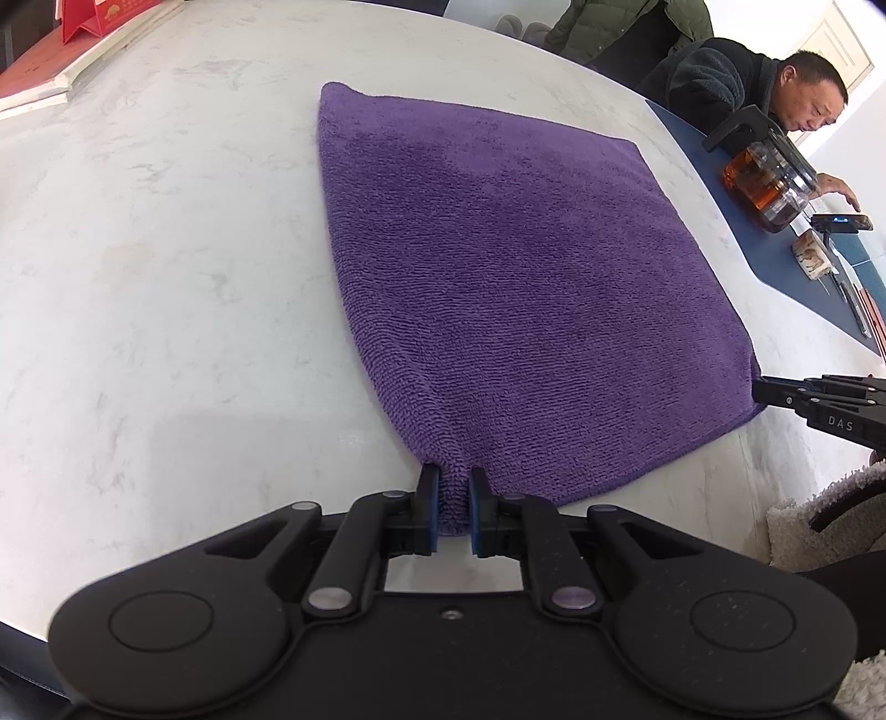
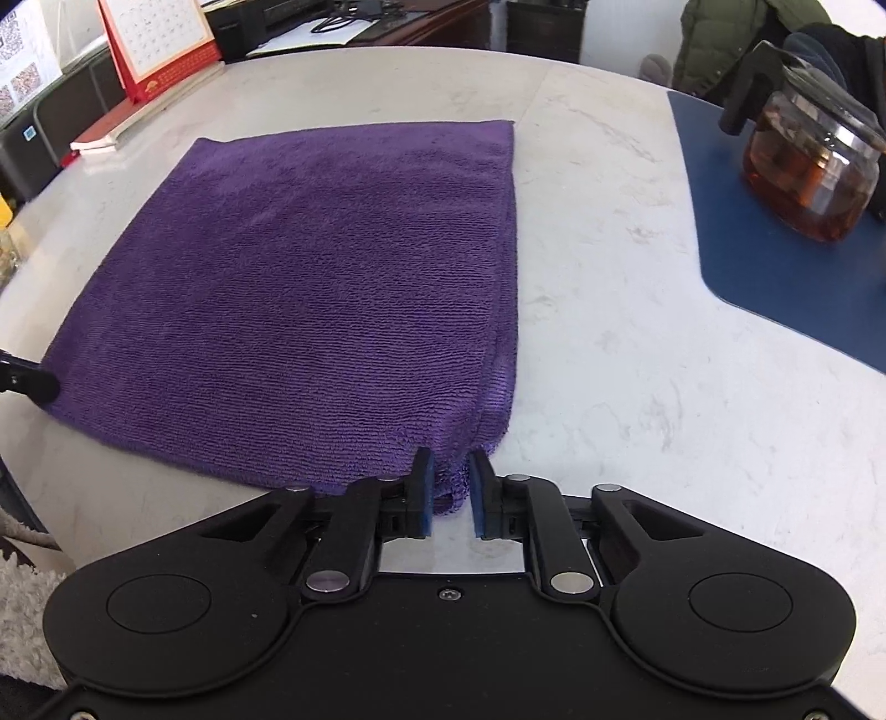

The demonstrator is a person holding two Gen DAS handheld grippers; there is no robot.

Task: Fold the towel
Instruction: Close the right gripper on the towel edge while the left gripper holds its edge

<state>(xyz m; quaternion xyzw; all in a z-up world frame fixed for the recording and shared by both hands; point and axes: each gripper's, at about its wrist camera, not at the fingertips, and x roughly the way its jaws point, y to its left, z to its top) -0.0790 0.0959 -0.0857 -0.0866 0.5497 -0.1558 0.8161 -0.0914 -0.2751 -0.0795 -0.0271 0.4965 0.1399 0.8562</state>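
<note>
A purple towel [image 1: 498, 266] lies flat on the white marble table [image 1: 166, 277], folded double, with layered edges showing in the right wrist view [image 2: 310, 299]. My left gripper [image 1: 455, 487] is shut on the towel's near left corner, which bunches between the blue pads. My right gripper [image 2: 453, 471] has the near right corner between its pads, with a small gap beside the right pad. The right gripper also shows in the left wrist view [image 1: 775, 393] at the towel's corner. The left gripper's tip shows at the left edge of the right wrist view [image 2: 27, 382].
A glass teapot [image 2: 808, 160] of dark tea stands on a blue mat [image 2: 775, 266] at the right. A seated man [image 1: 797, 94] leans over the mat with a phone [image 1: 841, 222]. A red calendar [image 2: 155, 50] and a book [image 2: 105, 135] sit at the far left.
</note>
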